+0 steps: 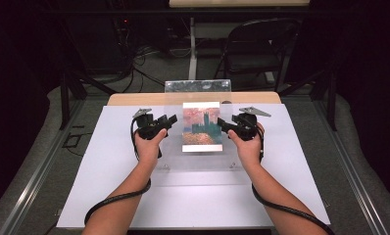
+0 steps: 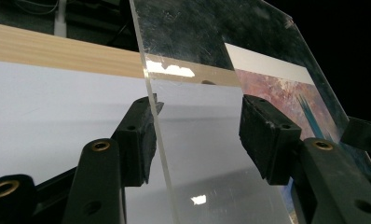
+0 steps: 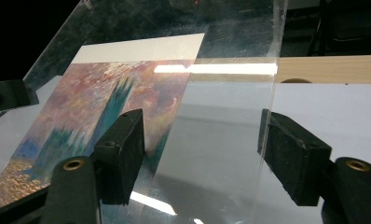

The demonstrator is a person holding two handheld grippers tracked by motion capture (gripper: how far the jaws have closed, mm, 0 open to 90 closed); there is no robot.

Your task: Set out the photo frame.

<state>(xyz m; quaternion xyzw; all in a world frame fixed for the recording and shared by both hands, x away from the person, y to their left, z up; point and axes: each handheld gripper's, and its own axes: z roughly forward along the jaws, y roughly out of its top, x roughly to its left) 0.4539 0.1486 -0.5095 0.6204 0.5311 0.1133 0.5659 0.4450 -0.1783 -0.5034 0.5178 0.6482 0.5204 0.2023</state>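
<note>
Straddling acrylic sheet (image 2: 197, 154) edges, both grippers' fingers (image 2: 137, 140) apart.

The clear acrylic frame (image 1: 198, 87) is colourless and scuffed, with pale scratches and white glare spots across its sheet in both gripper views. The picture (image 1: 202, 127) at the centre of the high view has a white border at its top; below that is a mottled pink and rose sky, teal and blue vertical streaks like towers, and speckled orange-gold at the bottom. The board (image 1: 109, 161) under it is plain white, and a strip of light wood-grain table (image 1: 134, 99) shows above it. The left gripper (image 1: 164, 123) and right gripper (image 1: 226, 125) are matt black with brass-coloured screw rings. The chair (image 1: 261, 46) at the upper right is black.
</note>
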